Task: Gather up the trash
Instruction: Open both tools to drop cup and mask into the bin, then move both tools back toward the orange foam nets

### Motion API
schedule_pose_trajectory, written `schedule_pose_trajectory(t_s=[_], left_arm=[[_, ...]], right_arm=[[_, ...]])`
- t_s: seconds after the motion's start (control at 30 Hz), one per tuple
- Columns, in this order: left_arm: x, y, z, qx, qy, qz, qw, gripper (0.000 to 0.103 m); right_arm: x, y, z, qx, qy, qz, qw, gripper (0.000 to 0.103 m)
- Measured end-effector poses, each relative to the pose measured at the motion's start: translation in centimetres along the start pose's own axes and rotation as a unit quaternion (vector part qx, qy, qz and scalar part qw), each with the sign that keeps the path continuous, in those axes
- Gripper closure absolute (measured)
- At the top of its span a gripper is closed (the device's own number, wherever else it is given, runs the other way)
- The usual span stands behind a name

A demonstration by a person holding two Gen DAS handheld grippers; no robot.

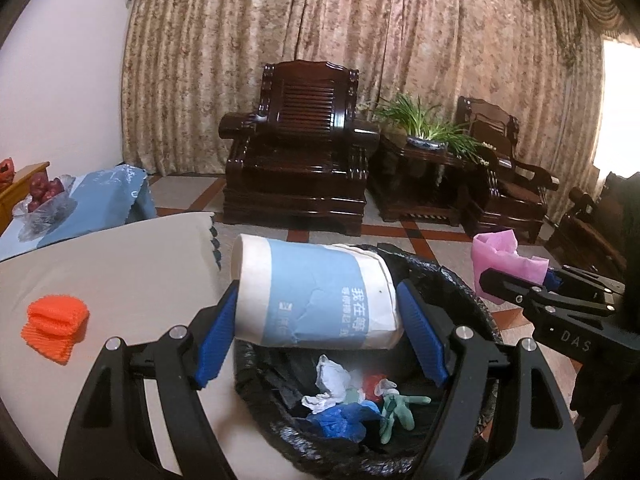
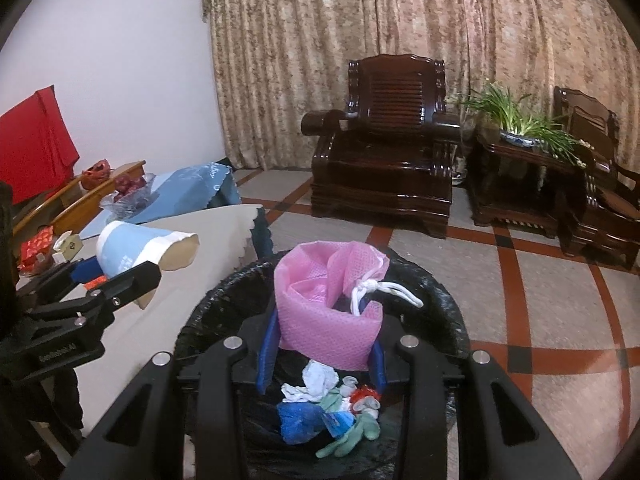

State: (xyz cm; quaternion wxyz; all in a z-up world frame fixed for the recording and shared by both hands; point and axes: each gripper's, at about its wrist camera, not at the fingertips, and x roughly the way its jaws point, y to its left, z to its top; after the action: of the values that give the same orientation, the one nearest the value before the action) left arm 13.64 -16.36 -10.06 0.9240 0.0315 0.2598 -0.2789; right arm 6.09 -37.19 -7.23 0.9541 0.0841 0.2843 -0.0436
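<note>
My left gripper is shut on a crushed white and blue paper cup, held sideways over the black-lined trash bin. My right gripper is shut on a pink mesh bag with a white drawstring, held over the same bin. The bin holds crumpled white tissue, blue plastic and a green glove. Each gripper shows in the other's view: the right with the pink bag, the left with the cup.
A beige-covered table lies to the left with an orange knit cloth on it. Behind it is a blue cloth and a fruit bowl. Dark wooden armchairs and a plant stand stand on the tiled floor ahead.
</note>
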Motion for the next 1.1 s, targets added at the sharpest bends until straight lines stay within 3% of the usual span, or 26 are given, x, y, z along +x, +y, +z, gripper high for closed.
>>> schedule_pose_trajectory(t_s=[0.67, 0.8, 0.87, 0.9, 0.93, 0.97, 1.03, 1.1], left_arm=[[5.3, -1.9, -1.6, 0.000, 0.047, -0.020, 0.9987, 0.027], [6.0, -1.7, -1.8, -0.003, 0.057, -0.027, 0.9980, 0.024], [6.3, -1.5, -1.9, -0.006, 0.062, -0.030, 0.9976, 0.019], [6.3, -1.3, -1.9, -0.011, 0.063, -0.032, 0.9974, 0.016], [6.4, -1.0, -2.0, -0.018, 0.066, -0.036, 0.9970, 0.015], [6.4, -0.7, -2.1, -0.024, 0.068, -0.036, 0.9968, 0.015], [6.2, 0.0, -2.2, -0.028, 0.067, -0.031, 0.9969, 0.014], [5.6, 0.8, -2.0, -0.031, 0.060, -0.024, 0.9974, 0.014]], right_arm=[[3.8, -3.1, -2.5, 0.008, 0.045, -0.007, 0.999, 0.064], [5.6, -3.4, -3.2, 0.002, 0.063, -0.006, 0.998, 0.053], [6.2, -3.4, -3.7, -0.002, 0.073, -0.013, 0.997, 0.039], [6.5, -3.5, -4.0, -0.003, 0.076, -0.018, 0.997, 0.025], [6.6, -3.6, -4.2, -0.002, 0.078, -0.022, 0.997, 0.020], [6.6, -3.6, -4.4, -0.002, 0.078, -0.022, 0.997, 0.019], [6.4, -3.6, -4.6, -0.002, 0.077, -0.022, 0.997, 0.008], [5.9, -3.5, -4.6, -0.001, 0.072, -0.022, 0.997, 0.007]])
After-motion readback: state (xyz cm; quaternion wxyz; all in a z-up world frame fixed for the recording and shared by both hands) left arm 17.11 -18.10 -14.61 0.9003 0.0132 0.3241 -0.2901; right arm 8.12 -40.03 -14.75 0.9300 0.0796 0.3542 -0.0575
